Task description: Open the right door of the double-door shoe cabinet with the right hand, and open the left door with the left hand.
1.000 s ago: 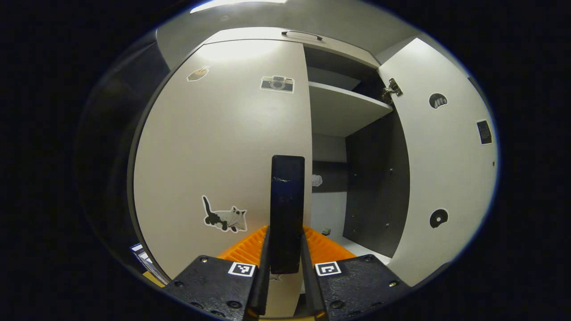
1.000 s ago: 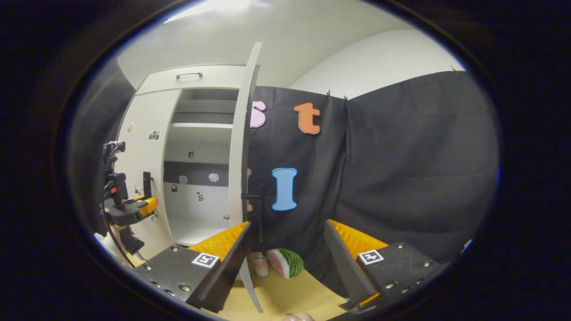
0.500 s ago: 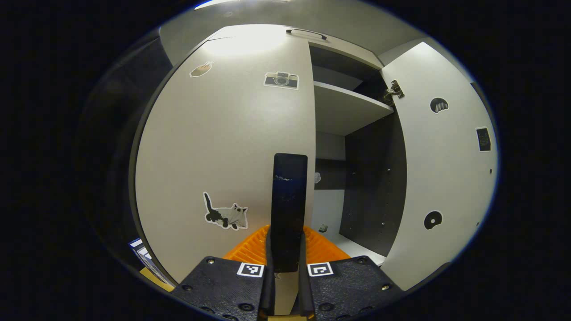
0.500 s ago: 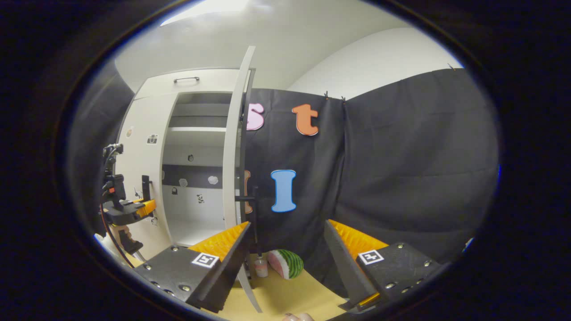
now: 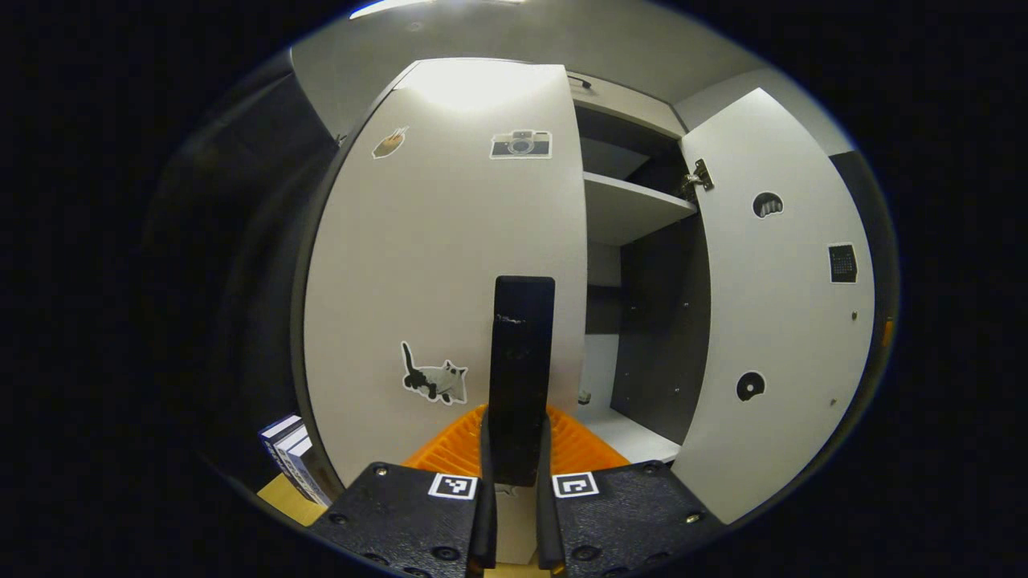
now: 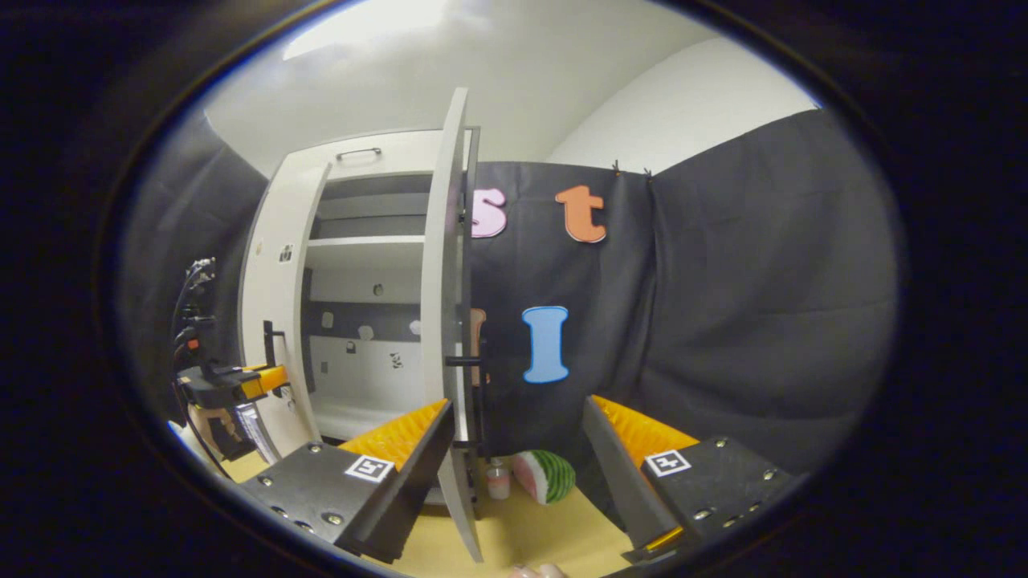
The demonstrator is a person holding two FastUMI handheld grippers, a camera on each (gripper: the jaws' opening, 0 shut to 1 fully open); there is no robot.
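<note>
The shoe cabinet (image 6: 365, 241) stands at the back of the bench, against the black cloth wall, with both doors swung off its front. In the left gripper view the left door (image 5: 450, 241) is partly open and faces the camera, carrying a cat sticker (image 5: 434, 380) low down and a camera sticker (image 5: 520, 144) near the top. Its dark upright handle (image 5: 522, 365) rises straight ahead of the left gripper (image 5: 514, 490), and the gripper's two fingers are closed in tight against the handle's lower end, one on either side. To the right of the door's free edge the cabinet's inside shows, with a pale shelf (image 5: 630, 210) and a dark side wall. Beyond that the right door (image 5: 775, 305) stands wide open, its inner face turned this way.

In the right gripper view the right door (image 6: 446, 321) is seen edge-on, just ahead of the right gripper (image 6: 518, 474), whose fingers are spread wide apart and hold nothing. The door's lower edge falls just beside the nearer finger. A watermelon slice (image 6: 546, 475) and a small bottle (image 6: 498, 482) sit on the bench (image 6: 530, 538) past the door.
</note>
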